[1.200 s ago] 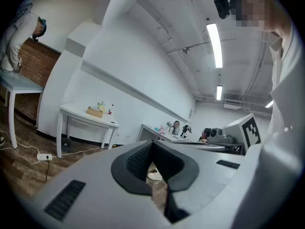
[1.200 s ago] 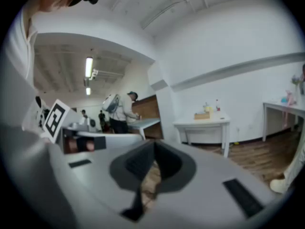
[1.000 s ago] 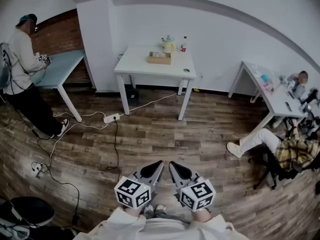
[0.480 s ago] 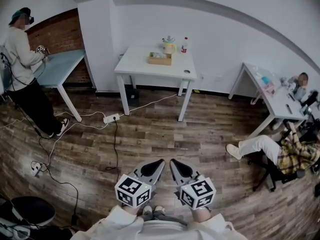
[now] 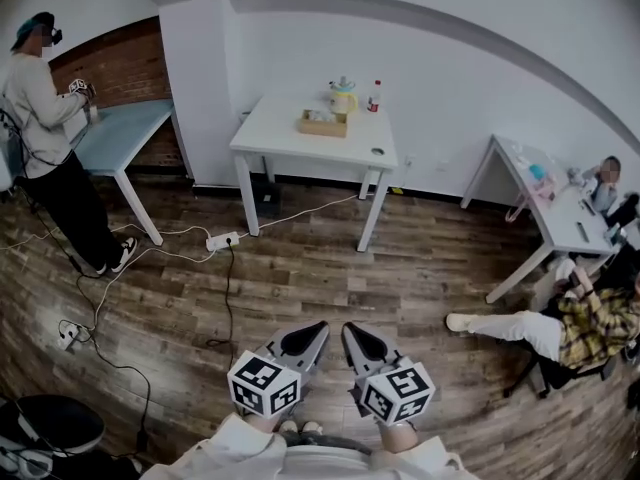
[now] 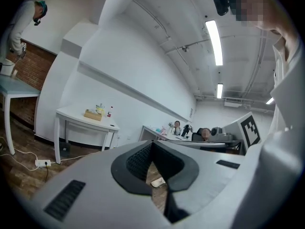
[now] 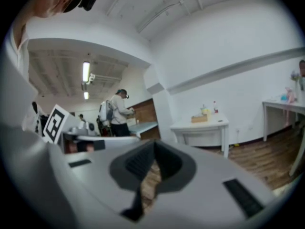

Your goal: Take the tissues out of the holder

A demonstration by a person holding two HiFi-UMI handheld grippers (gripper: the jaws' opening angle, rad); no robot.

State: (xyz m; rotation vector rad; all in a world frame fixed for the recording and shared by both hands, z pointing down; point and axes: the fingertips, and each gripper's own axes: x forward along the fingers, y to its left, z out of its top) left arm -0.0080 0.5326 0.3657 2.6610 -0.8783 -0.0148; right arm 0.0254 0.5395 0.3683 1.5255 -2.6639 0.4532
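The wooden tissue holder (image 5: 322, 122) stands on a white table (image 5: 290, 138) against the far wall, several steps away across the wood floor. It also shows small in the left gripper view (image 6: 93, 115) and in the right gripper view (image 7: 200, 119). My left gripper (image 5: 318, 330) and right gripper (image 5: 350, 332) hang side by side low in front of my body, tips pointing toward the table. Both are shut with nothing between the jaws, as the left gripper's (image 6: 152, 146) and the right gripper's (image 7: 153, 146) own views show.
A yellow kettle (image 5: 343, 95), a bottle (image 5: 375, 95) and a small round dish (image 5: 377, 152) share the table. A power strip (image 5: 222, 238) with cables lies on the floor. One person (image 5: 40, 118) stands at a blue table on the left, another (image 5: 575, 323) sits at the right.
The view has shifted slightly, so the white table sits a little further right. The standing and the seated person have moved a bit. Both grippers stay shut and low.
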